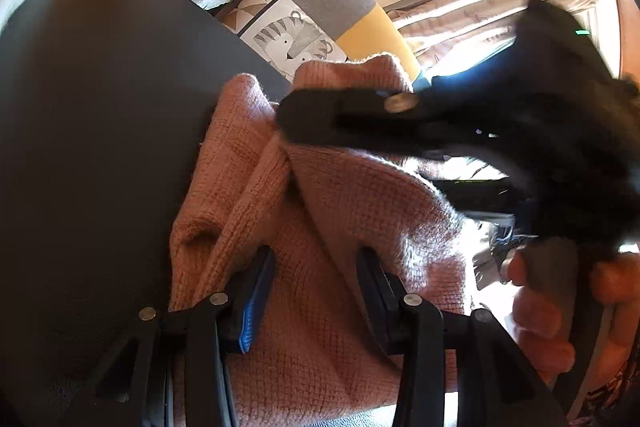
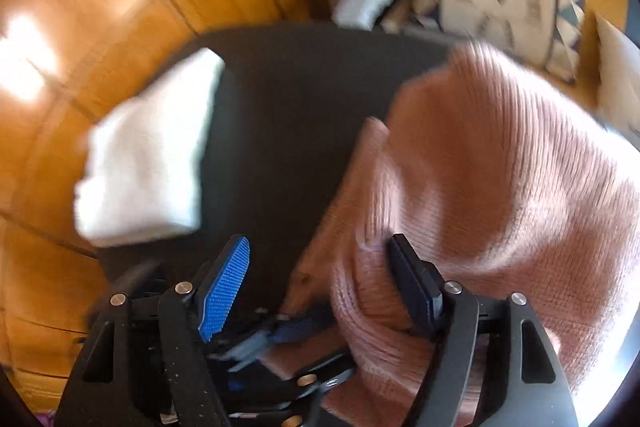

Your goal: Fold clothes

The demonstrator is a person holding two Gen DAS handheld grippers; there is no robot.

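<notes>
Over the dark grey table (image 2: pixel 288 99), the left gripper (image 1: pixel 316 291) clamps a thick fold of the pink knitted sweater (image 1: pixel 340 211), while the downward-tilted right gripper (image 2: pixel 320 267), reaching in from three o'clock, stands apart, sweater bunched against its right finger only.

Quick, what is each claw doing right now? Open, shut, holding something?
Left claw: shut on the pink sweater.
Right claw: open; its left pad is bare, and the sweater only drapes over the other finger.
</notes>
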